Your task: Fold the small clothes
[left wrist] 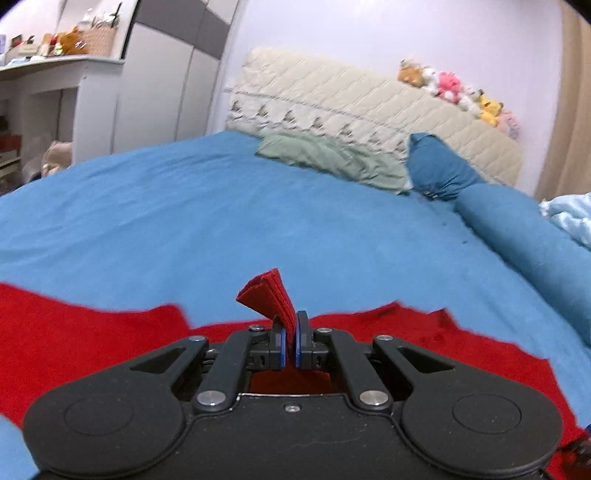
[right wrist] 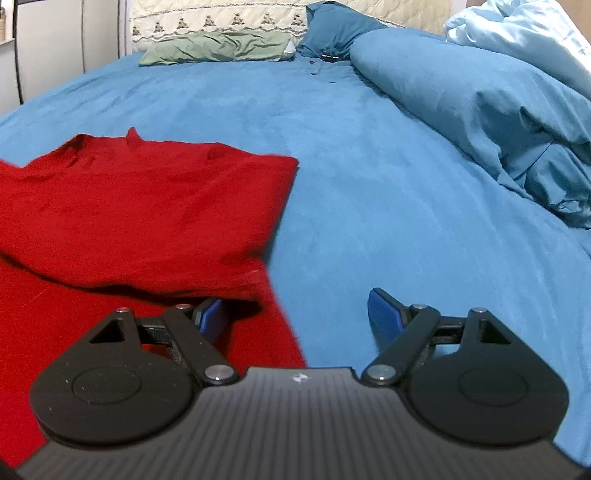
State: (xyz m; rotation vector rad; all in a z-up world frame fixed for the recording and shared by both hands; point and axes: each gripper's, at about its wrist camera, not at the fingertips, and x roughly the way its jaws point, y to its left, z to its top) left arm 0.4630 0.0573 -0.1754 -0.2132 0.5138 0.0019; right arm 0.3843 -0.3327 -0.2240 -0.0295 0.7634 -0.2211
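A red garment [right wrist: 140,206] lies spread on the blue bed sheet [right wrist: 369,184], with its right part folded over. In the left wrist view the red garment [left wrist: 74,332] stretches across below the gripper. My left gripper [left wrist: 290,325] is shut on a bunched fold of the red garment, which sticks up between the blue pads. My right gripper [right wrist: 295,314] is open and low over the garment's right edge. Its left finger [right wrist: 210,314] is over red cloth, its right finger [right wrist: 384,314] over bare sheet.
A rolled blue duvet [right wrist: 480,122] lies along the right side. A green pillowcase [right wrist: 218,48] and blue pillow [right wrist: 332,33] sit by the quilted headboard [left wrist: 351,103]. Plush toys [left wrist: 454,92] top the headboard. White shelves [left wrist: 44,92] stand at far left.
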